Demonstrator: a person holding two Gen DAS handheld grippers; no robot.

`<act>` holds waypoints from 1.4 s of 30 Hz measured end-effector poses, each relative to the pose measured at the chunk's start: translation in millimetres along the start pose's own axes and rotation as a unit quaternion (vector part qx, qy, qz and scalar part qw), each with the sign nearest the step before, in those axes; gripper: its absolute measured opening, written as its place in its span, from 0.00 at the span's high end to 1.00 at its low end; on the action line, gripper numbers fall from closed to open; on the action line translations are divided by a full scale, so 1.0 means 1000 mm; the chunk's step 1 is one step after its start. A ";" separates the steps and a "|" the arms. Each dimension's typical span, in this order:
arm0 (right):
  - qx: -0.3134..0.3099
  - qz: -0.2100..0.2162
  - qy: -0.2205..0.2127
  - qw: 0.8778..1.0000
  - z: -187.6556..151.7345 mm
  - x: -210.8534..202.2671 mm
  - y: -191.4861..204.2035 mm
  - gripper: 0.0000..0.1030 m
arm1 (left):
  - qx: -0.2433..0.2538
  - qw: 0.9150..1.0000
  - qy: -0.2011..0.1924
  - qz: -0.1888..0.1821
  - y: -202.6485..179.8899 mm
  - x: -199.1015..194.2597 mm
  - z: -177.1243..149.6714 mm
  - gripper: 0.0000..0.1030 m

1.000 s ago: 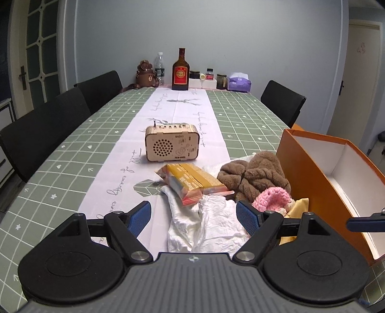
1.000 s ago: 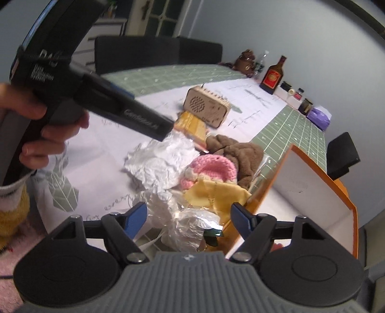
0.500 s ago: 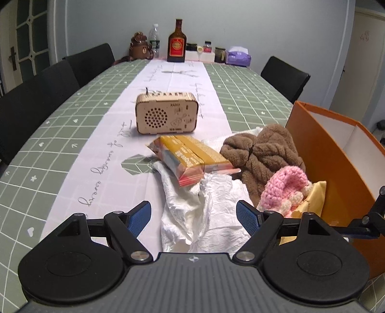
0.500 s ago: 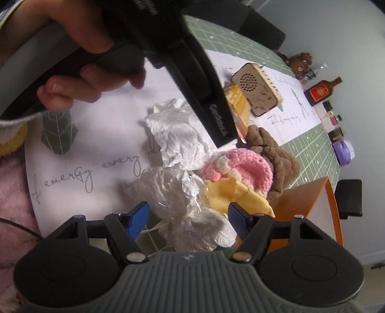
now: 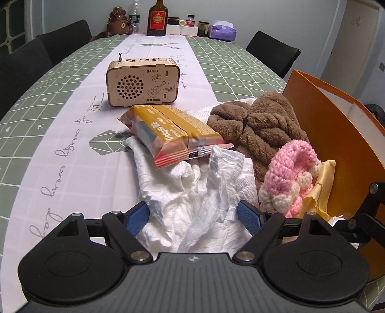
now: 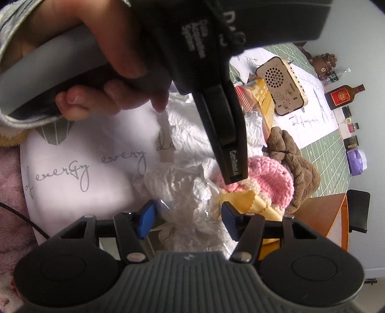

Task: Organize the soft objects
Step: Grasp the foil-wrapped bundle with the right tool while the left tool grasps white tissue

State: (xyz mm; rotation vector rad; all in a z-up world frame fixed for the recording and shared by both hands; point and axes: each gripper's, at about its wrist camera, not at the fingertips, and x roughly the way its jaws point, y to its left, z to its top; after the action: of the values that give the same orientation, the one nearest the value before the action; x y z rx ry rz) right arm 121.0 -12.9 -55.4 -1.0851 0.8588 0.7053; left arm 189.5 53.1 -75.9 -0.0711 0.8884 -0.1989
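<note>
Only the right view shows the hand [image 6: 96,79]; right gripper [image 6: 186,218] closing around clear plastic wrap [image 6: 182,183], left gripper [image 5: 193,215] open over white paper [image 5: 192,192]; orange box [image 5: 336,134] contents hidden

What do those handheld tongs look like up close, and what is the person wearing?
Each of the tongs is black plastic: a ribbed grey-black body, two round discs, and hinged links ending in blue pads, seen on the left tongs and right tongs. The left one has a grey handle and white lettering on its side. The sleeve at the hand is pale grey knit.
</note>
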 end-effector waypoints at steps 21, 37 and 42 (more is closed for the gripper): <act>-0.005 -0.004 0.009 1.000 -0.004 0.008 0.008 0.55 | 0.060 0.997 -0.022 -0.047 0.006 0.003 -0.010 0.10; 0.081 -0.006 -0.023 0.996 -0.013 -0.007 0.013 0.55 | 0.085 0.995 -0.048 -0.031 0.010 -0.025 -0.038 0.72; 0.153 -0.010 -0.048 0.987 -0.019 -0.012 0.012 0.55 | 0.102 0.994 -0.044 -0.021 0.012 -0.040 -0.052 0.72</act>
State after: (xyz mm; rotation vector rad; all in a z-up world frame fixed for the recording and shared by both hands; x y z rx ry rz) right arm 100.4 -27.6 -54.3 -0.7788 0.8396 0.5816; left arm 126.0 74.4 -79.7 0.0916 0.7751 -0.3219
